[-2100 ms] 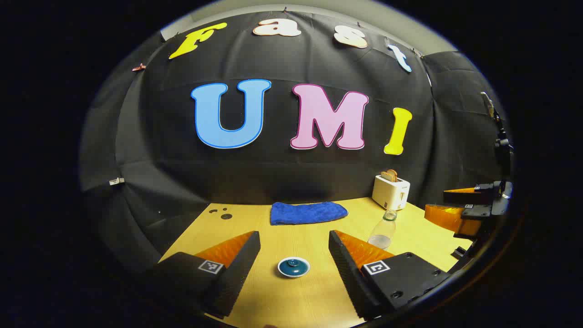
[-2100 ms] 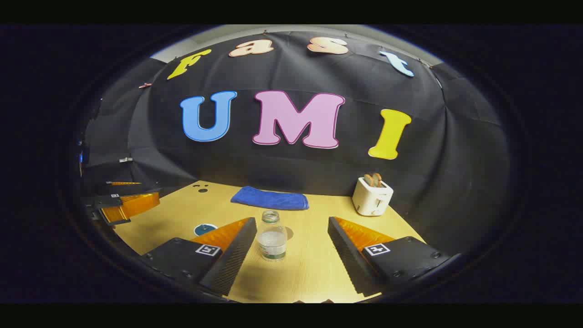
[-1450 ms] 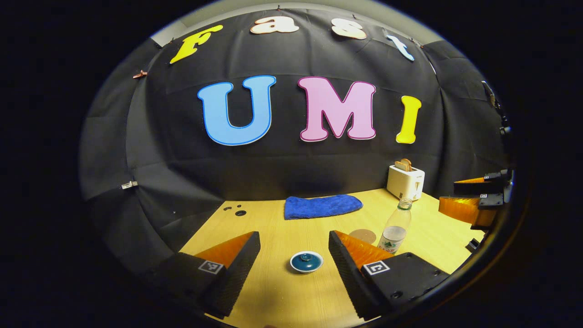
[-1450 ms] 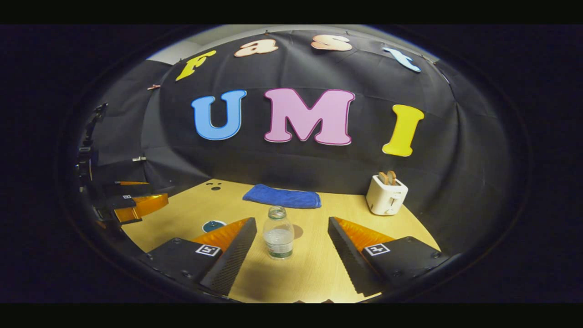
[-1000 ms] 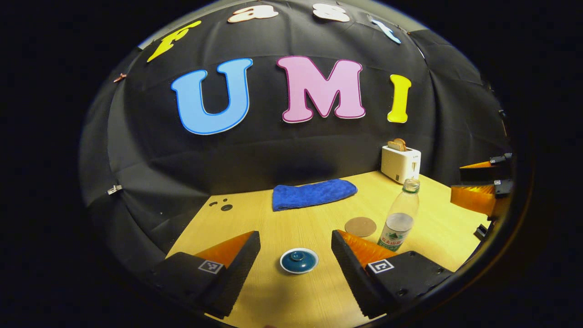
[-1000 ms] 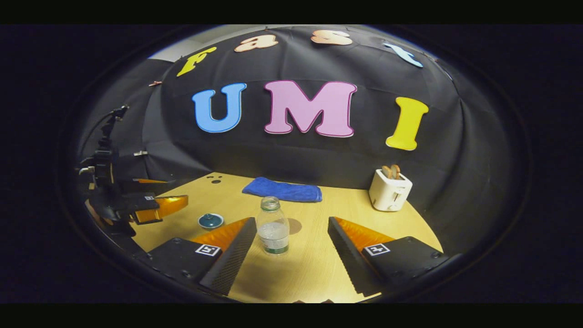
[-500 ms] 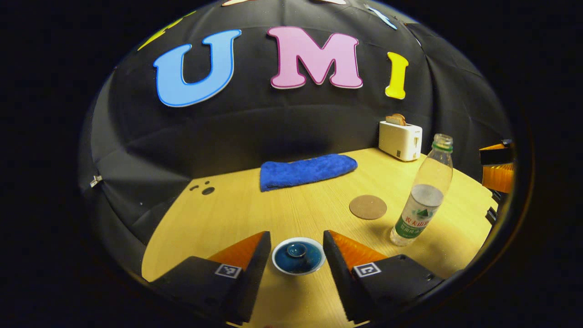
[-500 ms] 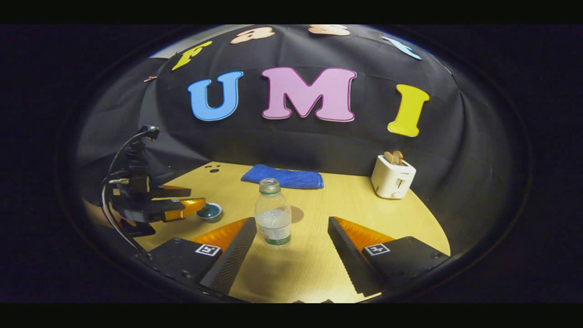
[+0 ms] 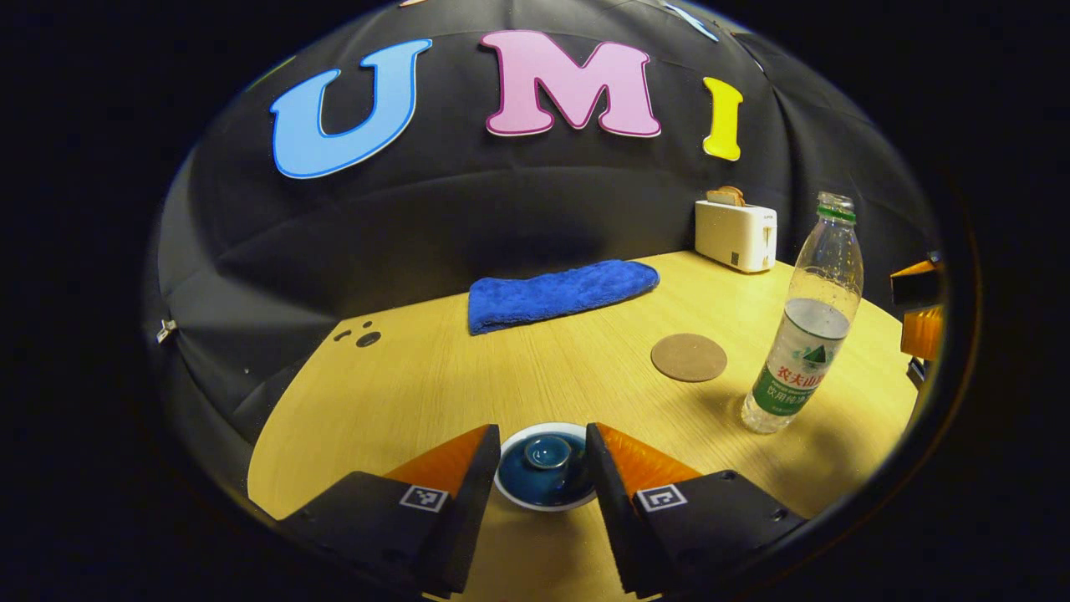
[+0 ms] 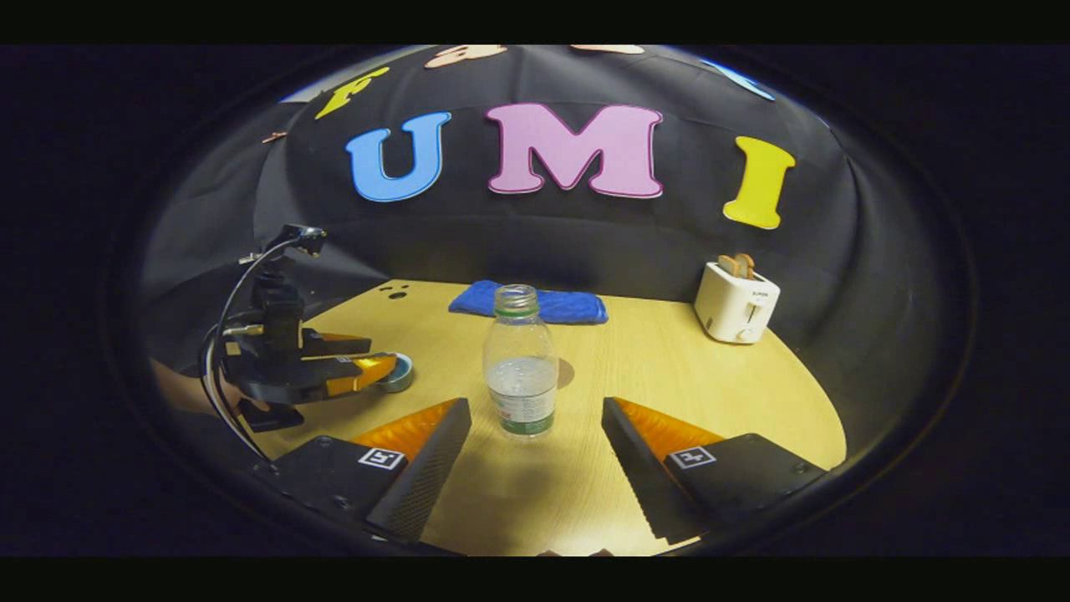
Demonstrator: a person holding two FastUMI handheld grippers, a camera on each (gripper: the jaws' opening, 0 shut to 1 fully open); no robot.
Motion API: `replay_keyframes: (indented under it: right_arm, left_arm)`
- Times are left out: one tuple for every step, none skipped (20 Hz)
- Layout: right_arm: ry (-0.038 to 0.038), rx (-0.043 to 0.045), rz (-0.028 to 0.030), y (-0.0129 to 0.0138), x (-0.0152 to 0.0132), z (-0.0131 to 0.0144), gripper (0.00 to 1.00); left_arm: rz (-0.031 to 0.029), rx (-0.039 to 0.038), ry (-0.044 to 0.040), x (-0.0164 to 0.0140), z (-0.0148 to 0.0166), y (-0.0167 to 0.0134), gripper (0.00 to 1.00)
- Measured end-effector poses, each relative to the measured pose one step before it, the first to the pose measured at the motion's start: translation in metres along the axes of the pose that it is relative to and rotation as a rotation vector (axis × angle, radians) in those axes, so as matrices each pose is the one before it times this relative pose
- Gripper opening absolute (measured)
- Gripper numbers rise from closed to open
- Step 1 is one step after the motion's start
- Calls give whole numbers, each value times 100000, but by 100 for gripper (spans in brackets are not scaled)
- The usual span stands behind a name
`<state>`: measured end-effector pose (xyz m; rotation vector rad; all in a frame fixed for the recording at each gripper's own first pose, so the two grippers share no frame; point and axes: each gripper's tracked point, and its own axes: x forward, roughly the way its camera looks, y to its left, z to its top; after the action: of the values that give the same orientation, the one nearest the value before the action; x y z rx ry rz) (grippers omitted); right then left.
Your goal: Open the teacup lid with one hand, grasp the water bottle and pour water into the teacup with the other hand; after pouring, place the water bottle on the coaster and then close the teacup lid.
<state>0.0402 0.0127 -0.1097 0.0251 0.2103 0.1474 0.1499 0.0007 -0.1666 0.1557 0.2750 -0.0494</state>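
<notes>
sitting between left claw (image 9: 542,456) fingers: teacup lid (image 9: 545,465).

A black cloth wall (image 9: 501,217) hangs behind a light wooden table (image 9: 535,376). A blue towel (image 9: 556,293) and a white toaster (image 9: 736,236) sit at the back.

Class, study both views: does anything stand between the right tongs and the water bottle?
Nothing visible does. The water bottle stands upright on bare table ahead of the open right tongs; the towel and toaster lie beyond.
</notes>
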Motion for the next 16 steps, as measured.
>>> replay_keyframes:
  right_arm:
    - [57, 172, 126, 185, 120, 18, 98]
    - [282, 205, 404, 128, 194, -135, 98]
    - [364, 108, 453, 197, 251, -270, 98]
    - [161, -25, 295, 127, 367, -152, 98]
    - [-251, -62, 235, 182, 398, 50, 98]
    - [-198, -88, 147, 126, 242, -99, 98]
    - [-372, -183, 153, 158, 392, -132, 98]
    - [-291, -118, -31, 52, 272, -93, 98]
    - [-220, -117, -69, -7, 360, -79, 98]
    - [-278, -44, -103, 45, 278, -178, 98]
    - [-168, -80, 14, 82, 382, -183, 98]
    - [-272, -48, 90, 89, 404, -216, 98]
    - [-94, -54, -228, 69, 416, -231, 99]
    - [108, -15, -302, 20, 355, -391, 98]
    - [470, 135, -271, 56, 373, -389, 99]
    - [187, 193, -96, 110, 267, -398, 99]
  left_arm:
    - [171, 531, 176, 99, -276, -26, 66]
    - [380, 577, 279, 123, -169, 66, 64]
    - [-167, 191, -254, 45, -98, -137, 62]
    - [71, 447, -498, 18, 0, -51, 65]
    - [-170, 653, -218, 52, 39, -190, 53]
    - [57, -118, -32, 47, 80, -70, 50]
    - [167, -437, 128, 104, -45, -57, 48]
    - [1097, -302, 206, 55, -163, 187, 43]
    - [35, -258, -264, -175, -36, -3, 39]
    - [26, 250, 41, 91, 50, -31, 36]
    - [128, 425, -233, 66, 35, -24, 35]
    - [144, 168, -307, -8, 161, -5, 34]
    - [62, -28, -488, -32, 24, 23, 33]
    - [-135, -571, -625, -8, 119, -5, 27]
    - [-257, -726, -358, 42, 10, 21, 26]
    - [-560, -936, -287, -59, 162, -33, 28]
